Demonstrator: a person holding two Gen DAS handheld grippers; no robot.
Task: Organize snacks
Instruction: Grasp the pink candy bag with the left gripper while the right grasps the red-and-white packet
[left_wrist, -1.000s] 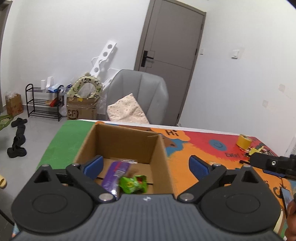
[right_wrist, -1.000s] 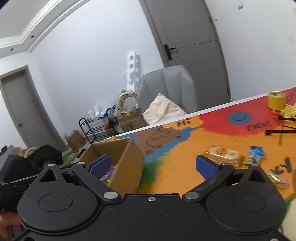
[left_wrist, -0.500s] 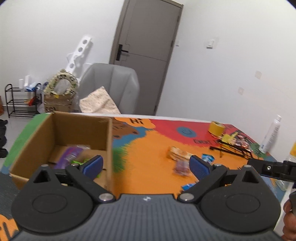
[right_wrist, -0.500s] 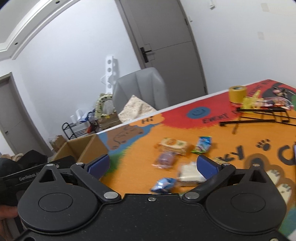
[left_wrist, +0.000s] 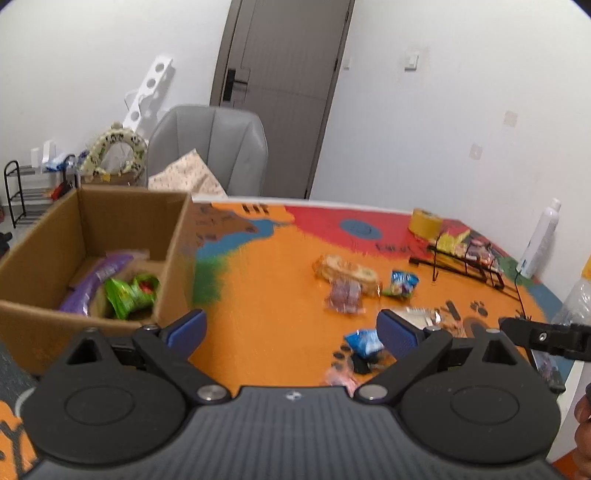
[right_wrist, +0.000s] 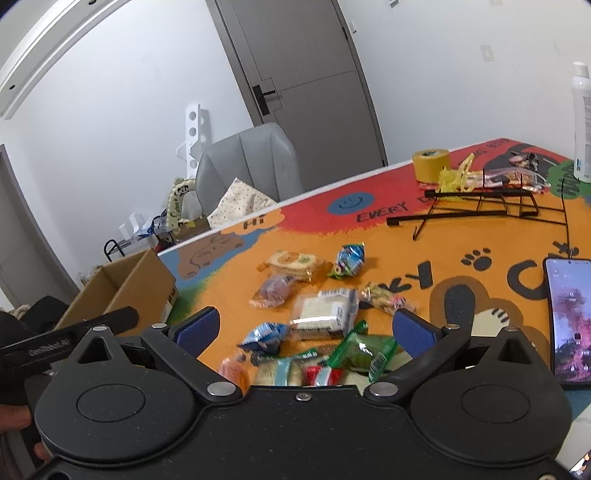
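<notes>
- The left tool (left_wrist: 291, 328) is held level above the table, its two blue-padded fingers (left_wrist: 186, 328) spread wide with nothing between them.
- The right tool (right_wrist: 304, 328) hangs a little lower over the table, tipped downward, its blue pads (right_wrist: 413, 330) likewise far apart and gripping nothing.
- Each tool's black body shows at the edge of the other's view, so the two are side by side, near each other but not touching.
</notes>
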